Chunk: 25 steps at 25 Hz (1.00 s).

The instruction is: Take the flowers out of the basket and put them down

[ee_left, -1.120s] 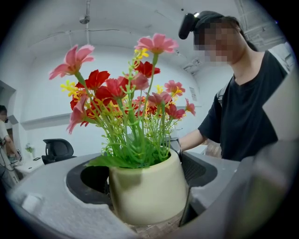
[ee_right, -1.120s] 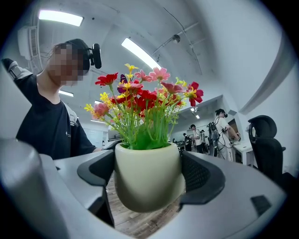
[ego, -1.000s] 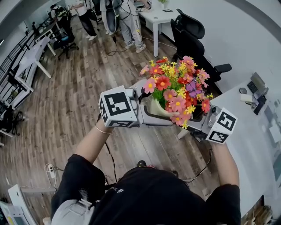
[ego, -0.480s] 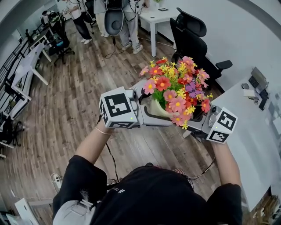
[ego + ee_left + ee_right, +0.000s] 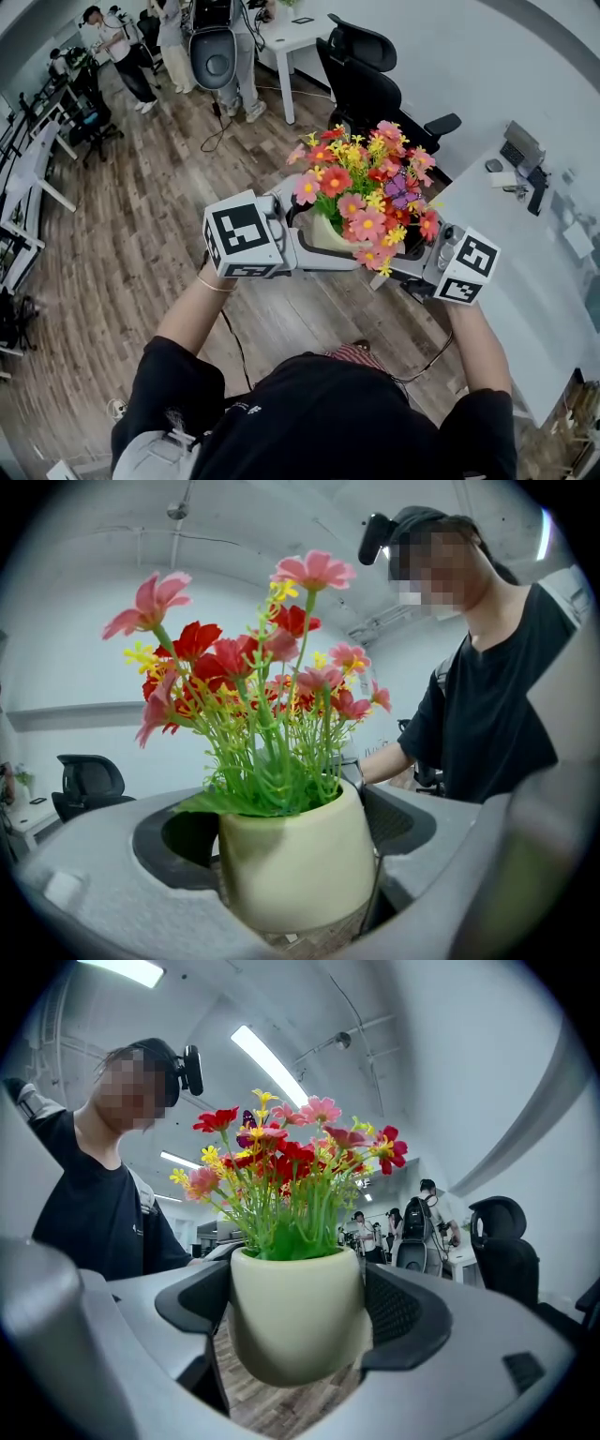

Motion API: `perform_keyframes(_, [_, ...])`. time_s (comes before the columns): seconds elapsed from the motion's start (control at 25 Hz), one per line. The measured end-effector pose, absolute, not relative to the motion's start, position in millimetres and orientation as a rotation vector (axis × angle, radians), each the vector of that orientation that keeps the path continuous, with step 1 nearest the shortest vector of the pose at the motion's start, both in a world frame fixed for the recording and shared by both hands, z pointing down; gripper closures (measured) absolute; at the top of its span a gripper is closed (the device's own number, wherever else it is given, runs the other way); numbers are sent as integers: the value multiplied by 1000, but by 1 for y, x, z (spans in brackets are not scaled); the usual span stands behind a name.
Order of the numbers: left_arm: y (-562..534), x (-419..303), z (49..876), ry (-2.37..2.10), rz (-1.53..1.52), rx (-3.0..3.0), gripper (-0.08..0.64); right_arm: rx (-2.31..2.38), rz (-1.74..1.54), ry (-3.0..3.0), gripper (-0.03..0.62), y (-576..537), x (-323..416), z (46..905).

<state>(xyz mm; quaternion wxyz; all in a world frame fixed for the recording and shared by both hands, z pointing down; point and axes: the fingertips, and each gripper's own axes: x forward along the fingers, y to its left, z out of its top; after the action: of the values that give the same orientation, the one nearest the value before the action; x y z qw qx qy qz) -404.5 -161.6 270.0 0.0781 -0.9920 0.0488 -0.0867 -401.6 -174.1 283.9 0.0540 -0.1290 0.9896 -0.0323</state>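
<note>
Fingers (image 5: 405, 1309) of your right gripper (image 5: 295, 1326) and left gripper (image 5: 291, 855) are pinching the cream pot (image 5: 323, 230) from opposite sides. You are holding the flowers (image 5: 366, 187) upright in mid-air over the floor (image 5: 141, 216), beside the white table (image 5: 516, 272), probably where they should go.

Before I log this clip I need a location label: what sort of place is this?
Probably an open-plan office or lab: a black swivel chair, white desks, wood-plank flooring, and people standing among workstations at the back.
</note>
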Motion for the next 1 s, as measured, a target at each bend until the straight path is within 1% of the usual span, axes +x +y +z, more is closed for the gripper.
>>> perform_keyframes(0.48, [-185, -328, 274, -56, -247, -2974, 84, -594, -95, 2957, 135, -197, -323, 288])
perform_keyframes(0.72, [-204, -278, 270, -145, -264, -2976, 84, -677, -108, 2922, 135, -215, -272, 283])
perform_keyframes(1.0, [-214, -268, 279, -224, -243, -2953, 84, -757, -81, 2907, 135, -225, -262, 293])
